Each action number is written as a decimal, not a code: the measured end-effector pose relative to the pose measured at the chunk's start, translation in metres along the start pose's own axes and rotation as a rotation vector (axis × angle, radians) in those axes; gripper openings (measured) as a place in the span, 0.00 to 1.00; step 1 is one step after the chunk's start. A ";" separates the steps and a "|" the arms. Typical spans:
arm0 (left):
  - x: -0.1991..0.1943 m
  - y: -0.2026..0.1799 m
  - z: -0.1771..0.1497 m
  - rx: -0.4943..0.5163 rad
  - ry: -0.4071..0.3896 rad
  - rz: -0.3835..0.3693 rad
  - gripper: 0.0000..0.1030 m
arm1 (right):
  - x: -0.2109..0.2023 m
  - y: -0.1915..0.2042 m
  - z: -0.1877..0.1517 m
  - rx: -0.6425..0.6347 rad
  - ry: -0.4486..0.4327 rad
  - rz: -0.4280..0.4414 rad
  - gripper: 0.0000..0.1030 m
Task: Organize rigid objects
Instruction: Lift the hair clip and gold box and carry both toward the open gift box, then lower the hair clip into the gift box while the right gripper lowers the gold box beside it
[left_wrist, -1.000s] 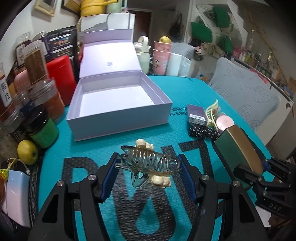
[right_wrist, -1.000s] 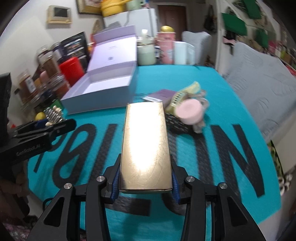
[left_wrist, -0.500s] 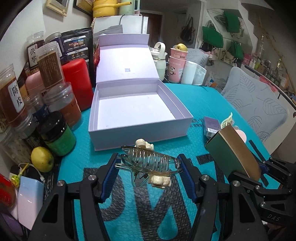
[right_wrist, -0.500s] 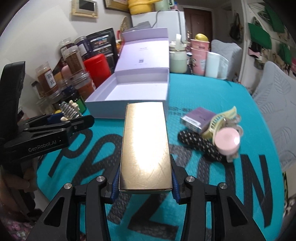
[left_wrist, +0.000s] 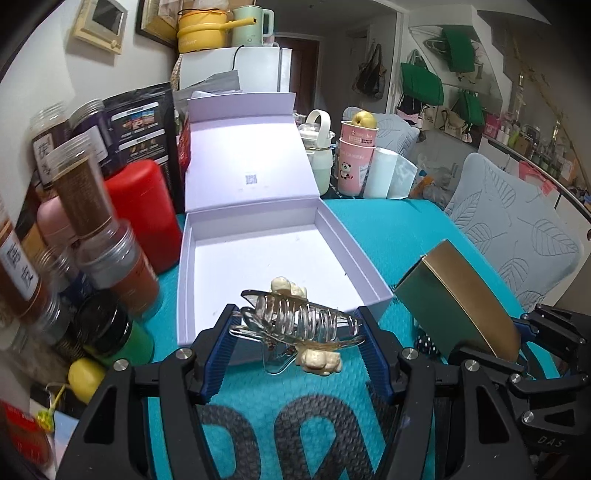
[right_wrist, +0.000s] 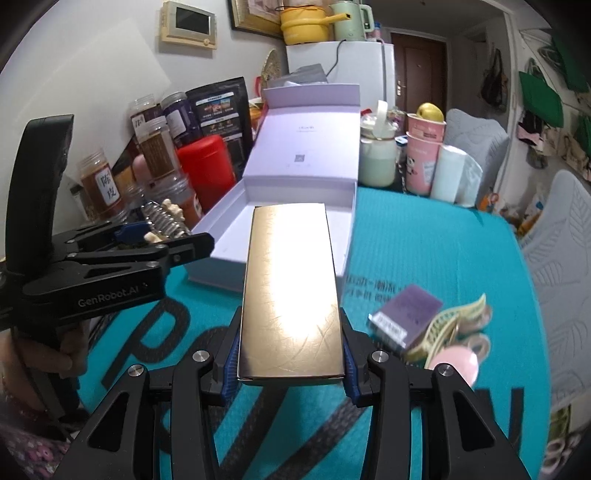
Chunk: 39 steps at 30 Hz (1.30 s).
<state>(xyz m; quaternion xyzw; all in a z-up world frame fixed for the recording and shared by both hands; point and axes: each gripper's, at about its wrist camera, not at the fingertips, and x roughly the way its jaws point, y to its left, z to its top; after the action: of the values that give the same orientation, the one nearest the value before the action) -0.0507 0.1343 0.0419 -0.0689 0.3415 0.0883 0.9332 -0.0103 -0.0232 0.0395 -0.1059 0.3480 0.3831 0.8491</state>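
A teal mat (left_wrist: 399, 236) with big black letters covers the table. On it sits an open lilac box (left_wrist: 373, 291), lid (left_wrist: 251, 162) tipped up at the back and nothing visible inside. Jars (left_wrist: 85, 192) and a red canister (left_wrist: 144, 214) crowd the box's left side; behind it stand pink cups (left_wrist: 354, 162) with a yellow fruit on top.

The right gripper (right_wrist: 290, 354) clamps a long gold box (right_wrist: 291, 295) by its near end, both blue pads pressed to its sides. The gold box is held clear of the mat, its far end over the lilac box's near edge in the right wrist view; from the left wrist view it hangs tilted just right of the lilac box's front corner (left_wrist: 461, 306).

The left gripper (left_wrist: 295, 339) pinches a clear hair claw (left_wrist: 295, 319) with cream beads crosswise between its blue pads, held above the lilac box's front wall. In the right wrist view that gripper (right_wrist: 173, 236) sits at the box's left front.

On the mat to the right lie a small purple box (right_wrist: 406, 314), touching a yellow claw clip (right_wrist: 454, 321) and a pink round thing (right_wrist: 456, 365). A lemon (left_wrist: 85, 376) rests by the jars at the left.
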 end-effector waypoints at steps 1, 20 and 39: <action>0.001 -0.001 0.002 0.003 -0.001 0.000 0.61 | 0.002 0.000 0.004 -0.005 -0.001 -0.001 0.42; 0.045 0.009 0.053 0.023 -0.019 -0.001 0.60 | 0.042 -0.020 0.057 -0.005 -0.009 0.011 0.42; 0.110 0.042 0.079 -0.013 0.029 0.037 0.61 | 0.100 -0.033 0.100 -0.013 -0.001 -0.027 0.42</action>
<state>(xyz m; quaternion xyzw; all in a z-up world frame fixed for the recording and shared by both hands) 0.0729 0.2035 0.0274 -0.0701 0.3558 0.1068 0.9258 0.1107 0.0565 0.0428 -0.1160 0.3435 0.3741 0.8536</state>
